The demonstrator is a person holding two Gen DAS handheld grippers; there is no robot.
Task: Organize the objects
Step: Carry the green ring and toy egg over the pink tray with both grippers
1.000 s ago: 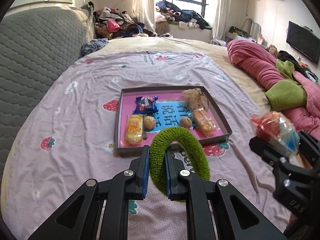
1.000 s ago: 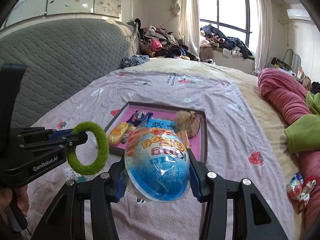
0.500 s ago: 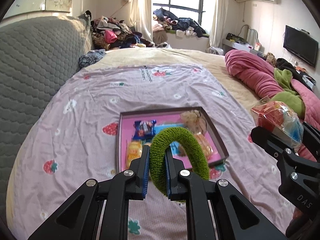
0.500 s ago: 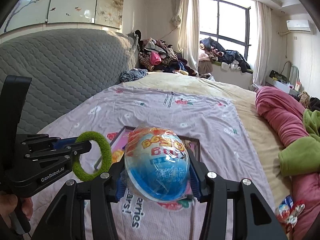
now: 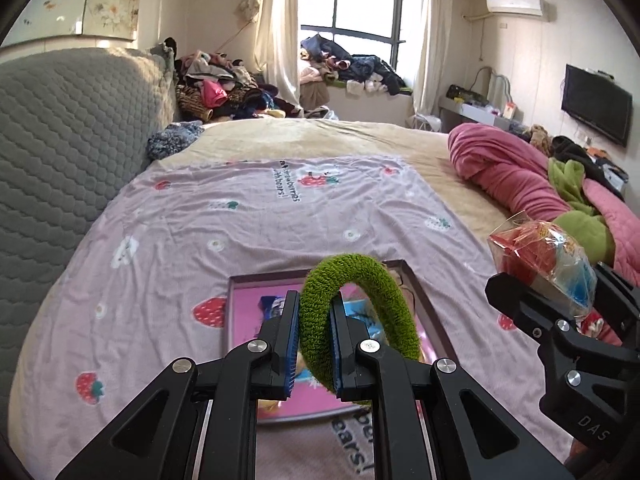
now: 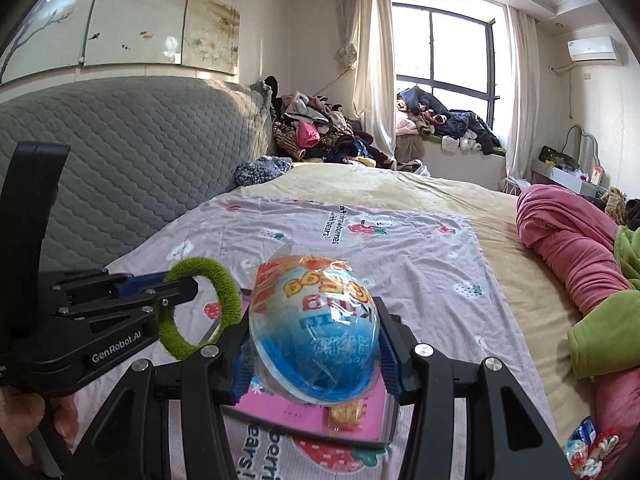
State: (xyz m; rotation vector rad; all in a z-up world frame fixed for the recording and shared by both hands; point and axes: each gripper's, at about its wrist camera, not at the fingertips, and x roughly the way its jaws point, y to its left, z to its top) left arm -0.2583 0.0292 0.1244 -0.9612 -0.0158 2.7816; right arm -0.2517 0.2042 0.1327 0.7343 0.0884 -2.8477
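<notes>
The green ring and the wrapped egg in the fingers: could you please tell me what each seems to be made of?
Green ring: soft fuzzy fabric, terry-like, matte; its nap shows and it pinches between the left fingers. Likely a hair tie.
Wrapped egg: probably a hard plastic shell under glossy, crinkled clear film with printed lettering.

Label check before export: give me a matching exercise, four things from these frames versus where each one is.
Things:
1. green ring
2. wrapped egg
3. tray
4. pink quilt

Places:
A. flat on the strawberry sheet, below both tools
B. bunched along the bed's right side
C. clamped in the left tool
D. clamped in the right tool

Pairs: 1-C, 2-D, 3-A, 4-B
</notes>
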